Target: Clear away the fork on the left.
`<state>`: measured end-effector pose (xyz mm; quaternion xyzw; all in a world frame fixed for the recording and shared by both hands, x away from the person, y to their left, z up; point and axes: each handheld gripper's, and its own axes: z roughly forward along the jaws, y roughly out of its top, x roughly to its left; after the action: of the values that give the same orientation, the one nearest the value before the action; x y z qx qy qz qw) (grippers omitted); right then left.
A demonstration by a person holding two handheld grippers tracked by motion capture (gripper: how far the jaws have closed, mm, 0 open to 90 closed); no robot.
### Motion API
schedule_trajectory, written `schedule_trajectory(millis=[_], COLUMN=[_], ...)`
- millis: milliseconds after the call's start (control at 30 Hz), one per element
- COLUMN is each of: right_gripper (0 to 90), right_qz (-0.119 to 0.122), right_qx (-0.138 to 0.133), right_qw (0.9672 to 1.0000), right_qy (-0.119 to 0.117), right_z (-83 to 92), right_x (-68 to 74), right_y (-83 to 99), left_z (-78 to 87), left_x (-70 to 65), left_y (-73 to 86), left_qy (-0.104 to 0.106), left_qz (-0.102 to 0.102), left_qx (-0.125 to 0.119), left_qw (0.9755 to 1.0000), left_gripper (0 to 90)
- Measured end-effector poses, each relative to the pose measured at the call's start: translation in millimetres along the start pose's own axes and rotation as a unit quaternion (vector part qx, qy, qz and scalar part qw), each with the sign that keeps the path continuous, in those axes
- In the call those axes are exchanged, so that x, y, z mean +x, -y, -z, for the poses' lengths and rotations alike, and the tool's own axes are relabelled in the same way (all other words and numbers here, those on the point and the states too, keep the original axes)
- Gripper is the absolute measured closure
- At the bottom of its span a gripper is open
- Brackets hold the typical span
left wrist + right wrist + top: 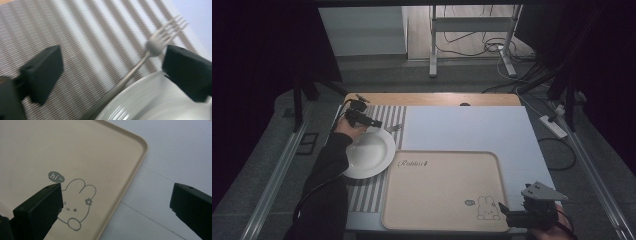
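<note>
A white plate (pixel 367 154) lies on a striped placemat (pixel 367 192) at the table's left. A metal fork (pixel 394 128) rests on the mat by the plate's far rim. My left gripper (pixel 374 121) hovers over that rim, open. In the left gripper view its jaws (pixel 112 56) stand wide apart. The fork (pixel 155 45) lies between them untouched, its tines pointing away and its handle running along the plate (pixel 150 100). My right gripper (pixel 504 210) sits at the near right, open (pixel 116 192), over the corner of a beige tray (pixel 75 150) and holding nothing.
The beige tray (pixel 442 190) with a rabbit drawing (pixel 486 207) fills the near middle of the white mat (pixel 462 127). The wooden table edge (pixel 432 98) runs along the far side. Beyond it stand frame legs and cables (pixel 492 47) on the floor.
</note>
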<state>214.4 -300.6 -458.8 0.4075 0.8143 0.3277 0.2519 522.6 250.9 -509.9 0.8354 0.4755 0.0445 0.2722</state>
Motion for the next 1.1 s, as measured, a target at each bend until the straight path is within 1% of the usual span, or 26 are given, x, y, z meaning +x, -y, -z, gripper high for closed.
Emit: schedule_trajectory(millis=[67, 167, 333, 467, 500, 533, 567, 600, 667, 700, 767, 800, 833, 900, 967, 1000, 1033, 1067, 1100], right_gripper=[0.0, 0.0, 0.0, 0.0, 0.0, 0.0, 0.0, 0.0, 0.0, 0.0, 0.0, 0.0, 0.0, 0.0, 0.0, 0.0, 0.0, 0.0, 0.0], right_qz=[0.000, 0.000, 0.000, -0.001, -0.001, -0.001, -0.001, -0.001, -0.001, -0.001, 0.000, -0.001, -0.001, -0.002, -0.002, -0.001, -0.002, -0.002, -0.003], right_qx=[0.000, -0.001, -0.002, -0.003, -0.003, -0.002, -0.002, -0.003, -0.003, -0.003, -0.004, -0.004, -0.004, -0.004, -0.004, -0.003, -0.005, -0.005, -0.005], right_qw=[1.0000, 1.0000, 1.0000, 1.0000, 1.0000, 1.0000, 1.0000, 1.0000, 1.0000, 1.0000, 1.0000, 1.0000, 1.0000, 1.0000, 1.0000, 1.0000, 1.0000, 1.0000, 1.0000], right_qy=[0.000, 0.000, 0.000, -0.001, -0.002, -0.002, -0.002, -0.002, -0.001, -0.001, -0.001, -0.001, -0.001, -0.002, -0.001, -0.001, 0.000, 0.000, -0.001], right_z=[0.0, -0.2, 0.2, 0.5, 0.6, 0.8, 0.9, 0.9, 0.8, 0.8, 1.0, 1.1, 1.2, 1.2, 1.3, 1.6, 1.6, 1.6, 1.6], right_x=[0.0, 0.2, 0.2, 0.0, -0.3, -0.6, -0.6, -0.6, -0.2, -0.1, 0.0, -0.1, -0.3, -0.5, -0.2, -0.1, -0.1, -0.1, -0.3], right_y=[0.0, 0.1, 0.3, 0.4, 0.5, 0.5, 0.5, 0.6, 0.6, 0.6, 0.8, 0.9, 1.0, 1.0, 1.1, 1.1, 1.2, 1.3, 1.3], left_z=[-6.1, -15.6, -31.9, -40.1, -40.9, -42.1, -42.4, -42.4, -42.0, -41.4, -38.6, -35.5, -34.0, -29.8, -25.3, -22.5, -20.8, -18.6, -16.5], left_x=[-8.2, -19.1, -32.6, -35.6, -36.3, -37.1, -37.0, -36.1, -32.6, -30.7, -25.4, -22.1, -20.2, -14.6, -7.3, -2.7, 0.2, 3.1, 5.7], left_y=[-4.6, -10.6, -17.7, -21.5, -22.6, -23.7, -24.5, -25.4, -26.7, -26.4, -25.5, -25.1, -24.6, -23.6, -20.4, -17.8, -16.3, -14.1, -12.2], left_qy=[0.007, 0.008, -0.003, -0.022, -0.030, -0.041, -0.041, -0.039, -0.041, -0.039, -0.037, -0.036, -0.035, -0.036, -0.035, -0.037, -0.036, -0.036, -0.040], left_qz=[-0.015, -0.038, -0.055, -0.065, -0.070, -0.080, -0.086, -0.086, -0.087, -0.086, -0.085, -0.086, -0.087, -0.089, -0.089, -0.084, -0.083, -0.082, -0.082], left_qx=[0.007, 0.021, 0.048, 0.065, 0.069, 0.078, 0.079, 0.082, 0.084, 0.080, 0.074, 0.071, 0.068, 0.066, 0.058, 0.054, 0.053, 0.050, 0.051], left_qw=[0.9998, 0.9990, 0.9973, 0.9955, 0.9947, 0.9929, 0.9923, 0.9921, 0.9918, 0.9923, 0.9929, 0.9931, 0.9933, 0.9931, 0.9937, 0.9943, 0.9944, 0.9947, 0.9945], left_gripper=[0.1, 0.0, 0.0, 0.0, 0.0, 0.0, 0.0, 0.0, 0.0, 0.6, 3.9, 7.5, 13.5, 21.5, 30.3, 35.4, 40.3, 43.3, 48.1])
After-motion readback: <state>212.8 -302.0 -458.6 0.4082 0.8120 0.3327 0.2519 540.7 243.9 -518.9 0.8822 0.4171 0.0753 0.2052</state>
